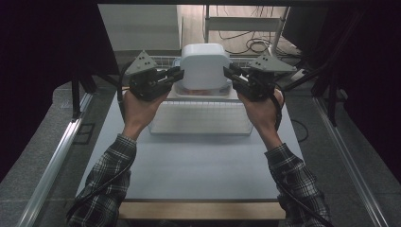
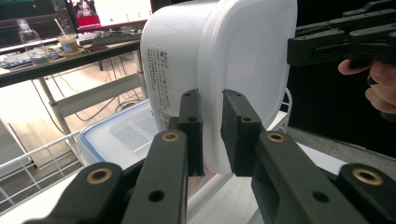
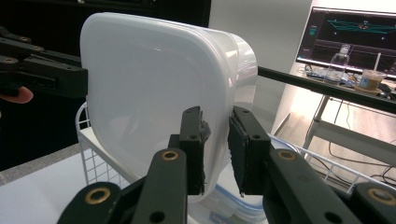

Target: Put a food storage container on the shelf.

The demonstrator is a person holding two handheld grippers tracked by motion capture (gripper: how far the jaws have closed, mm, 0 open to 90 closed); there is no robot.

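Note:
A white plastic tub [image 1: 204, 65] hangs tilted above the far end of the table, held from both sides. My left gripper [image 1: 178, 74] is shut on the tub's left edge; in the left gripper view its jaws [image 2: 212, 100] pinch the tub's wall [image 2: 243, 51]. My right gripper [image 1: 228, 74] is shut on the opposite edge, and in the right gripper view [image 3: 217, 116] its pads clamp the tub's rim [image 3: 154, 79]. Each gripper view shows the other gripper farther off, on the tub's far side.
Under the tub lies a clear box with a blue-rimmed lid [image 2: 116, 135] inside a white wire basket [image 3: 100, 161]. A wire-grid tray [image 1: 201, 118] sits nearer on the pale table [image 1: 198, 165]. Dark curtains flank both sides; a desk with a monitor [image 3: 355, 32] stands beyond.

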